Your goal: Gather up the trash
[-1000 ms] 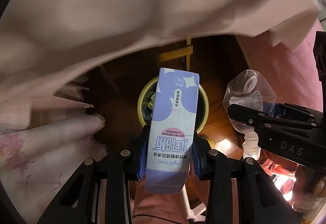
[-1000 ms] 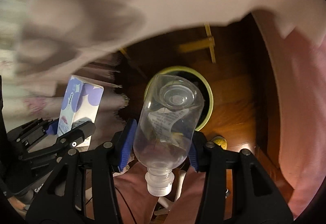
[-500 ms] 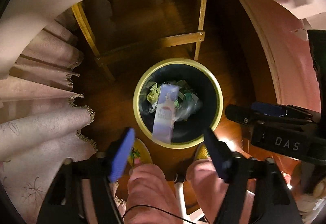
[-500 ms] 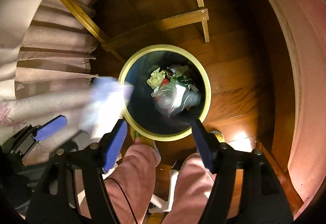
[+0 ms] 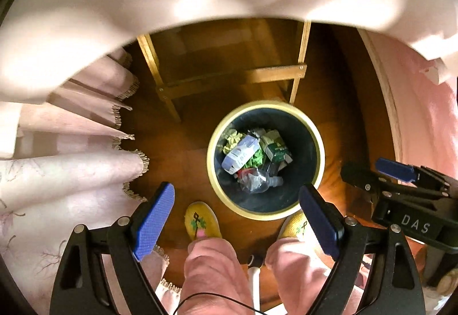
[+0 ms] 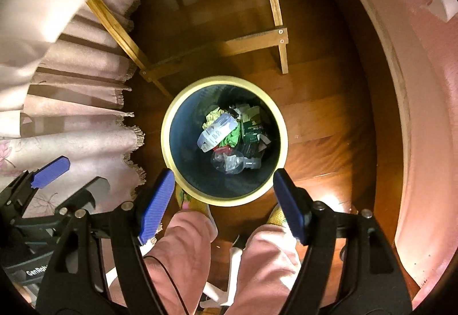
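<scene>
A round trash bin with a yellow rim (image 5: 320, 149) (image 6: 169, 149) stands on the wood floor below both grippers. Inside lie the lilac carton (image 5: 240, 154) (image 6: 218, 132), the clear plastic bottle (image 5: 257, 181) (image 6: 233, 162), green wrappers and crumpled paper. My left gripper (image 5: 239, 217) is open and empty above the bin's near edge. My right gripper (image 6: 221, 202) is open and empty above the bin; it also shows at the right of the left wrist view (image 5: 395, 172).
A wooden table frame (image 5: 234, 80) (image 6: 217, 49) stands behind the bin. A fringed pink tablecloth (image 5: 71, 166) (image 6: 71, 126) hangs at the left. The person's pink-trousered knees (image 5: 211, 266) and yellow slippers (image 5: 201, 220) are just before the bin. Pink fabric (image 6: 415, 114) is at the right.
Both grippers opened. The carton and the bottle dropped from them and now lie settled in the bin. Both views have tipped to look down at the bin.
</scene>
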Tool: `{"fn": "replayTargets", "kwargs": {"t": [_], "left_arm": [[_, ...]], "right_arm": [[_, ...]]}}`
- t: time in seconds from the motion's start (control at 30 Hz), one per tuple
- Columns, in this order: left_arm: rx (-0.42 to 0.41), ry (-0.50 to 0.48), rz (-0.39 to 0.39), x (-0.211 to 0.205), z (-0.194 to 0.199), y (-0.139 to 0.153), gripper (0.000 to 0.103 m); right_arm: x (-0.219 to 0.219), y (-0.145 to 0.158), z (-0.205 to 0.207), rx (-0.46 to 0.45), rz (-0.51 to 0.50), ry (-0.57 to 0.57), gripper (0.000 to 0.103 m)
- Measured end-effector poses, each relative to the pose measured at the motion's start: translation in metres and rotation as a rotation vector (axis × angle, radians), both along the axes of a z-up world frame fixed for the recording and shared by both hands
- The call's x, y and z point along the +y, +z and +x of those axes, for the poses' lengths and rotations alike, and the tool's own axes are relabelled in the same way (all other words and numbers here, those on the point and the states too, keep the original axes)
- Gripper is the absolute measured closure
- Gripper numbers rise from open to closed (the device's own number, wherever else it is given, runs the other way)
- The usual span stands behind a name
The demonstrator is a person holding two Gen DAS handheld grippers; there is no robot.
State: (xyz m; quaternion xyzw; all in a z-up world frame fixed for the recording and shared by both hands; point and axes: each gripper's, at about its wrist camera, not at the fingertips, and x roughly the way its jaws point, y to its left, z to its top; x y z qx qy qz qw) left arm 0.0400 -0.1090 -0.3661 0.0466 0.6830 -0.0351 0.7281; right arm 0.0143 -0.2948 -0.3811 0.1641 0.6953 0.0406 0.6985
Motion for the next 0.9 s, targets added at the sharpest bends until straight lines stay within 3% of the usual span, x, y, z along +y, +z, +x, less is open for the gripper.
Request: {"fn": "replayTargets", "kwargs": {"t": [0.27,0.7,0.9], "left_arm": [[-0.068,0.004,0.01,-0.002,0.005,0.066,0.013],[-0.204,0.008,-0.012,0.001,0.009,0.209,0.013],[-0.252,-0.004,0.023,-0.001,0.003,0.264,0.013]], "right_arm": [[-0.004,0.055,0.0,-0.049,-0.006,-0.017,0.034],[-0.007,0.199,0.001,-0.155,0.021,-0.025,0.034],[-0.007,0.251,-0.002,-0.189,0.018,-0.018,0.034]]}}
